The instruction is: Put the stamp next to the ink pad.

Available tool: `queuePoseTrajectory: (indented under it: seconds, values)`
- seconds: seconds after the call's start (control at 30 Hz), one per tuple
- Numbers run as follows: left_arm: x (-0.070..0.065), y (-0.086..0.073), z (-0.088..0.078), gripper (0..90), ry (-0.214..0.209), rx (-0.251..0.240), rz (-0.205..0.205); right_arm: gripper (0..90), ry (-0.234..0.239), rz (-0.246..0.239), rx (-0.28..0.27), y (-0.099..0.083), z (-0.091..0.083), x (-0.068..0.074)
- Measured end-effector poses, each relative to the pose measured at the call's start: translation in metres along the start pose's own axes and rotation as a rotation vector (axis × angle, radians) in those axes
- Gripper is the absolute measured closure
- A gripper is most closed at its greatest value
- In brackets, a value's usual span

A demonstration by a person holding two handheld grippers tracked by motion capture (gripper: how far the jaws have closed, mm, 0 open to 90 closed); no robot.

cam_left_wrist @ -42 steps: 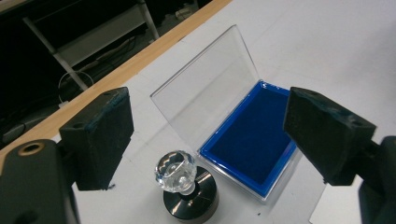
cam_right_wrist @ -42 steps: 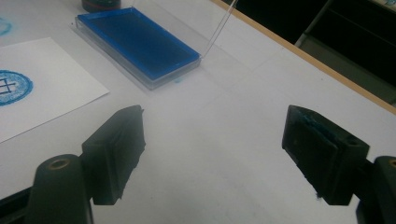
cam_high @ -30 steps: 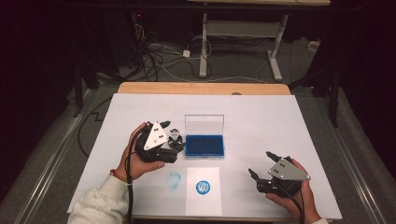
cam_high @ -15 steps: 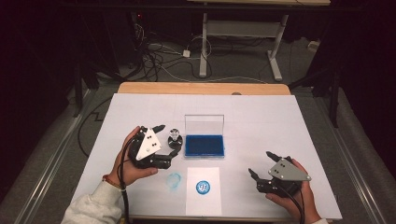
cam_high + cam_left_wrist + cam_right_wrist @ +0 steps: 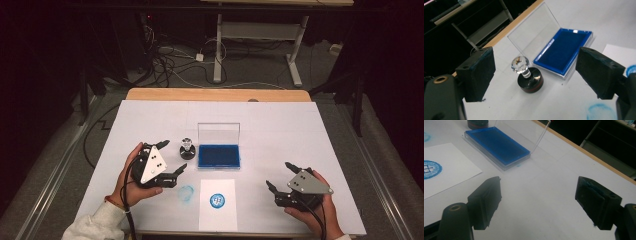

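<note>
Two tools sit low in the high view, the left tool [image 5: 170,157] left of centre and the right tool [image 5: 282,177] at lower right, each with its jaws spread wide and nothing between them. Just beyond the left tool's jaws a round stamp [image 5: 187,149] stands upright on the white table [image 5: 300,130], apart from the jaws and just left of the blue ink pad [image 5: 219,156]. The left gripper view gives what the overhead picture blurs: the stamp [image 5: 528,75] has a faceted clear knob on a dark, round base, standing free at mid-frame between the two jaws, with the ink pad [image 5: 562,51] and its raised clear lid at upper right. A faint blue ring smudge [image 5: 186,192] marks the table near the left tool, beside a white sheet [image 5: 217,215] carrying a blue round print [image 5: 217,200]. The right gripper view shows that print [image 5: 430,169] at its left edge and bare table between the right tool's parted jaws.
</note>
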State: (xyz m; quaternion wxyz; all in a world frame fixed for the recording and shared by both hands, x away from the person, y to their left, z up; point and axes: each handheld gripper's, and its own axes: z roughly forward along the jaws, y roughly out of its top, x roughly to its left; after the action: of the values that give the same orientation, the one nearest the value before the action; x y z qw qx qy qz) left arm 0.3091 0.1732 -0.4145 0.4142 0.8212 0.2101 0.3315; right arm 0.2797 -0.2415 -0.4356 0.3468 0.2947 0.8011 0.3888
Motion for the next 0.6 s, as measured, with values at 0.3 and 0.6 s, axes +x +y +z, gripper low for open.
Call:
queuePoseTrajectory:
  seconds: [0.3, 0.6]
  values:
    - [-0.008, -0.024, 0.002, 15.9, -0.019, 0.052, -0.017, 21.5, 0.0, 0.002, 0.002, 0.0, 0.001, 0.0]
    - [-0.013, -0.048, -0.002, 15.9, -0.019, 0.132, -0.02, 21.4, 0.0, 0.005, 0.003, -0.001, 0.001, 0.0]
